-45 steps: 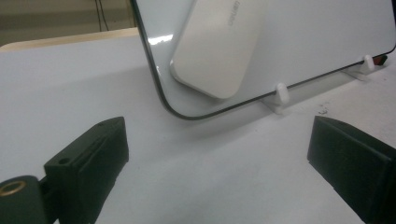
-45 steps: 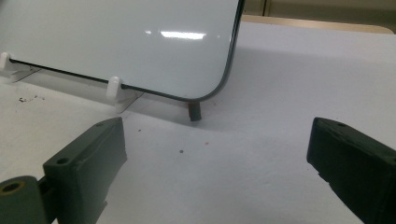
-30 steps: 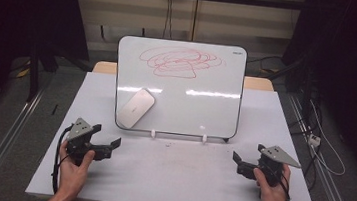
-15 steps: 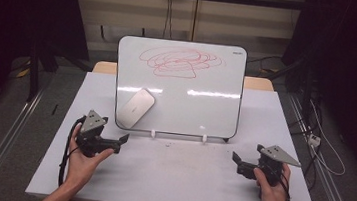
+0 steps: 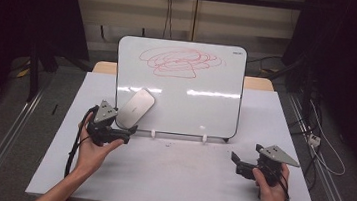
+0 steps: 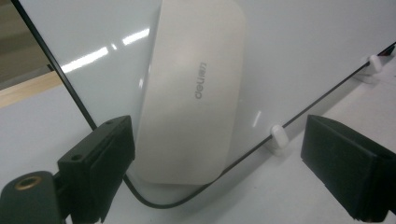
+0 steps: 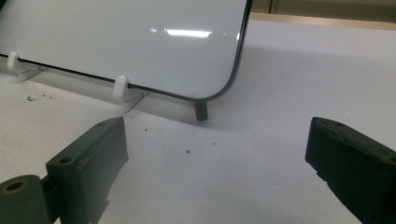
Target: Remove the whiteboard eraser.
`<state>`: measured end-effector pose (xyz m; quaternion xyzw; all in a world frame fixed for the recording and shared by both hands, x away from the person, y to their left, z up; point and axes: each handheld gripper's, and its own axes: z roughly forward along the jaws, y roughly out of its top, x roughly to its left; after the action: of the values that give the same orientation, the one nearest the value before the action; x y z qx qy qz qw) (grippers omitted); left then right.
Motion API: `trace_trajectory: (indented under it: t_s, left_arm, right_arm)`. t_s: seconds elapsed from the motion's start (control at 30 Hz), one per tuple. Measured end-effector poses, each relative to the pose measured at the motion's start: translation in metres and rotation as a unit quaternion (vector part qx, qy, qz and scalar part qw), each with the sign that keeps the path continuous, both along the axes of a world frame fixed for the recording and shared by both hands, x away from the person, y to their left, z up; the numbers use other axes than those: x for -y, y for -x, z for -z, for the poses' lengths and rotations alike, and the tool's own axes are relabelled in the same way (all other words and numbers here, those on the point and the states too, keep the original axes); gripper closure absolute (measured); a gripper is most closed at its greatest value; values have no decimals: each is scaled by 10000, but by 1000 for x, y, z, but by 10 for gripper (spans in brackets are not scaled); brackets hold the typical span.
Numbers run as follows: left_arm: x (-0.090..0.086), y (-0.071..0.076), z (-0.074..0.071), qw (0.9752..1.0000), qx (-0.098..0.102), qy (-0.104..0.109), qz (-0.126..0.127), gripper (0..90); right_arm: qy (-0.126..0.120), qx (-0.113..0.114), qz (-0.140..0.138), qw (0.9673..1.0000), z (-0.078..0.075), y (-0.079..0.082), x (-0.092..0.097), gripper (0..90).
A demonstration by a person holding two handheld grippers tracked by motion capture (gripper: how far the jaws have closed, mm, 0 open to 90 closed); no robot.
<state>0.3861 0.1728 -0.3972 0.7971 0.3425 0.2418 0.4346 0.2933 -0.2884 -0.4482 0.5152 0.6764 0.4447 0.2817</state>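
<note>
**benchwatcher:** Starting big: the whiteboard [image 5: 180,88] stands propped near the back of the table [image 5: 173,180], with a red scribble [image 5: 180,62] across its upper half. The eraser [image 5: 135,108] sits flat on the board face, down in the board's lower left corner, just above the bottom edge. Its long axis runs tilted, low end toward that corner, high end leaning up and toward the board's middle.

**gripfan22:** So which hand gets it?

**benchwatcher:** Easily the left. The left gripper [image 5: 130,134] is right at the board's lower left corner, just below the eraser. In the left gripper view the eraser [image 6: 194,88] lies dead ahead between the two jaws, a bit closer to the left-hand one, and nothing is pinched. The jaws have just been closing a little, but they stand wide, pads clear of it on both sides.

**gripfan22:** And the right?

**benchwatcher:** The right gripper [image 5: 236,163] hangs out in front of the board's lower right corner, well apart from the eraser. Jaws spread wide too, only bare table between them in its own view.

**gripfan22:** So the squeeze goes across the short width?

**benchwatcher:** My guess, yeah. The jaws straddle the eraser's narrow way near its low end, so a push forward and a pinch should do.
</note>
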Motion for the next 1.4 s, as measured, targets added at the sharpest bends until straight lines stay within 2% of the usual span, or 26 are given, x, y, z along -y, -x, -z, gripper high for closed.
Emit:
trace_trajectory:
  t_s: [0.2,0.27,0.37,0.43,0.5,0.53,0.57,0.6,0.67,0.7,0.77,0.8,0.87,0.9,0.93,0.97,1.03,1.17,1.23,1.27,1.3,1.37,1.4]
  left_arm:
    - [7,-8,-6,9996,132,-228,-41,111]
    - [10,-11,-8,9990,187,-411,-29,118]
    - [13,-15,-10,9982,314,-505,-65,141]
    - [16,-19,-9,9984,278,-487,-60,158]
    - [20,-20,-7,9979,308,-554,-116,170]
    - [20,-21,-8,9968,313,-732,-61,173]
    - [23,-20,-7,9969,324,-708,-100,173]
    - [26,-21,-6,9958,425,-803,-141,173]
    - [29,-23,-7,9951,442,-878,-120,179]
    - [35,-24,-5,9941,560,-911,-197,183]
    - [37,-25,-6,9939,523,-961,-163,194]
    - [41,-25,-7,9921,581,-1099,-170,200]
    - [43,-24,-7,9920,610,-1089,-208,202]
    - [45,-24,-8,9912,571,-1171,-212,202]
    - [48,-26,-7,9904,662,-1193,-207,207]
    - [48,-26,-7,9904,662,-1193,-207,213]
    - [50,-27,-5,9881,703,-1354,-198,228]
    - [51,-30,-2,9888,659,-1312,-251,247]
    - [51,-31,-1,9870,724,-1399,-315,273]
    - [51,-31,-1,9870,724,-1399,-315,287]
    - [50,-31,-1,9868,649,-1455,-292,292]
    - [51,-31,-1,9875,613,-1421,-305,292]
    - [52,-31,-1,9855,626,-1546,-323,292]
  right_arm:
    - [-18,-60,-48,10000,2,-2,-1,55]
    - [-10,-62,-50,10000,2,-2,-1,56]
    - [15,-50,-54,10000,1,-1,-2,55]
    - [25,-39,-70,10000,1,-1,-2,54]
    - [27,-43,-78,10000,1,0,-3,54]
    - [33,-36,-93,9999,1,-1,-3,54]
    - [33,-36,-93,9999,1,-1,-3,54]
    - [39,-21,-111,9999,1,-1,-3,54]
    - [29,-11,-141,9999,1,0,-3,52]
    - [33,1,-149,9999,1,1,-3,52]
    - [34,32,-175,9998,0,1,-3,50]
    - [52,25,-188,9998,0,2,-3,50]
    - [68,10,-199,9998,0,2,-3,50]
    - [91,14,-222,9997,1,2,-3,50]
    - [83,3,-233,9997,1,2,-3,48]
    - [83,3,-233,9997,1,2,-3,48]
    - [78,-2,-217,9997,1,2,-3,48]
    - [91,8,-217,9997,1,1,-3,48]
    - [102,4,-220,9997,0,1,-4,48]
    - [99,6,-217,9997,0,1,-4,48]
    - [96,7,-220,9997,0,1,-4,48]
    - [104,12,-221,9997,0,1,-4,48]
    - [99,6,-219,9997,0,1,-4,49]
